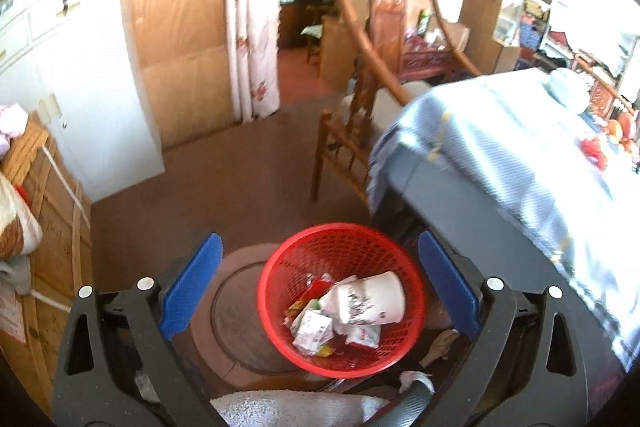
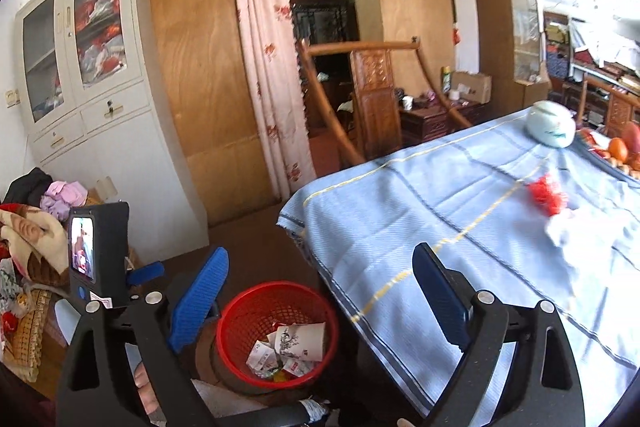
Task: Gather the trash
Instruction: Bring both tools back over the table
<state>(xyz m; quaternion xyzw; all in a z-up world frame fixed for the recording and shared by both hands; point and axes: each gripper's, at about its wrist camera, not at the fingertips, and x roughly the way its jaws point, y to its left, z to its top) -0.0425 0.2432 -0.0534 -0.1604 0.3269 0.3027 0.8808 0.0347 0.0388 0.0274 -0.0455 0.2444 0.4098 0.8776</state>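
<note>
A red mesh waste basket [image 1: 404,263] stands on the floor beside the table; it also shows in the right wrist view [image 2: 240,311]. Inside lie a crushed white paper cup [image 1: 370,301] and several crumpled wrappers [image 1: 312,329]. My left gripper [image 1: 320,283] is open and empty, hovering above the basket. My right gripper [image 2: 320,291] is open and empty, above the basket and the table's near corner. A red crumpled scrap [image 2: 546,197] and a white crumpled piece [image 2: 568,227] lie on the blue tablecloth [image 2: 420,207].
A wooden chair [image 1: 344,131] stands against the table's far side. A white cabinet [image 2: 88,75] and a pile of clothes [image 2: 36,219] are at the left. A white jar [image 2: 552,123] and fruit [image 2: 620,147] sit at the table's far end. The left gripper's body [image 2: 100,251] shows at the left.
</note>
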